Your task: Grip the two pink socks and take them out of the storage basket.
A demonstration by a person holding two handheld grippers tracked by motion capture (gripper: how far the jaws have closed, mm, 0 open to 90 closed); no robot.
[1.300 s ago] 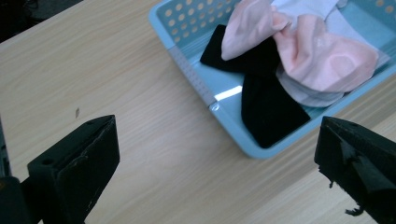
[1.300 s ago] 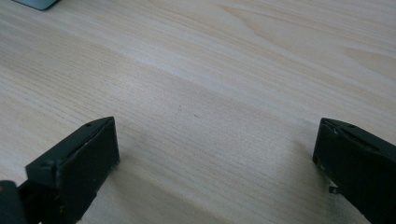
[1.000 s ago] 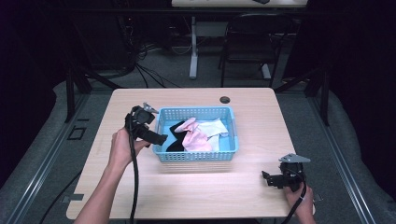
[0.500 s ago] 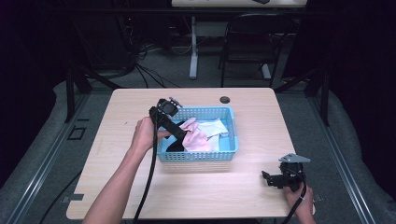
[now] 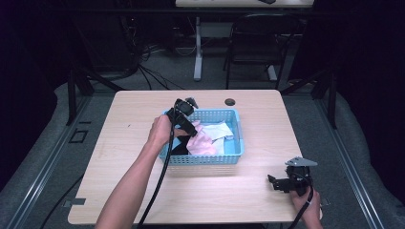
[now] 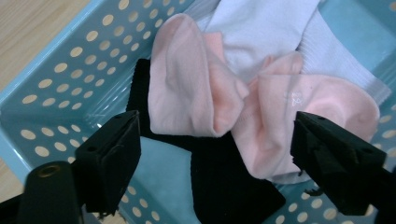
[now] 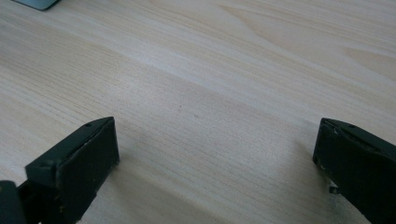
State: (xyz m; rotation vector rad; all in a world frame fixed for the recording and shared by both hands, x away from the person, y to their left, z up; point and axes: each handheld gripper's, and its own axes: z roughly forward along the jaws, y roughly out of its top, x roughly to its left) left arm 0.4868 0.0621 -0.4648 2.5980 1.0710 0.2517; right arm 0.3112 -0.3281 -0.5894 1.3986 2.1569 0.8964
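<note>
Socks in blue basket (image 6: 56,88): 2 pink (image 6: 196,93), 1 white (image 6: 275,28), 1 black (image 6: 224,186); both hand-held grippers released.

**Arms and tongs, as they stand**

Left forearm: mine, bare, reaching up from the near edge and angled rightward. Left hand (image 5: 161,131): wrapped round the body of my left tongs (image 5: 195,130), which tip forward and down. Jaws: apart, just been closing, pads not pressing on anything. Right hand (image 5: 305,202): low at the near right corner, gripping my right tongs (image 5: 273,182), held level, pointing left. Jaws: wide apart, nothing between them.
</note>
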